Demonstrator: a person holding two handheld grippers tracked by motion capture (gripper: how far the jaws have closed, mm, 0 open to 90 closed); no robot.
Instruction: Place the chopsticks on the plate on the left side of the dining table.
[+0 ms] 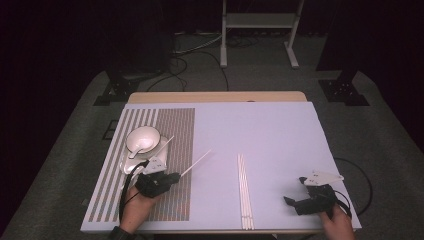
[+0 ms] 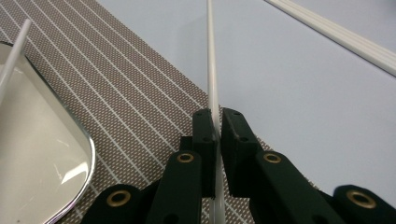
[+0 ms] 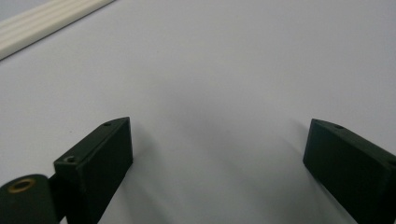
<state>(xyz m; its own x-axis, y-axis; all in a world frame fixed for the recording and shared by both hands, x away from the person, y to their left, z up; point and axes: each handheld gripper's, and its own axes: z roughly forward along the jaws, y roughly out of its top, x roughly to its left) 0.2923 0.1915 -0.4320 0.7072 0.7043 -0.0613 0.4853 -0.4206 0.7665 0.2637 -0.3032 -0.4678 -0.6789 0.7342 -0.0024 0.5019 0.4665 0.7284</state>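
A white chopstick is clamped between the fingers of the left gripper, its long axis running straight ahead of them. A tray lies beside them. The right gripper rests with fingers apart, nothing between them, well clear of the spare chopsticks.

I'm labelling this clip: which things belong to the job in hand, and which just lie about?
In the job: left gripper shut on a white chopstick; tray; second chopstick on it; placemat.

Lying about: bundle of chopsticks; bowl; open right gripper.
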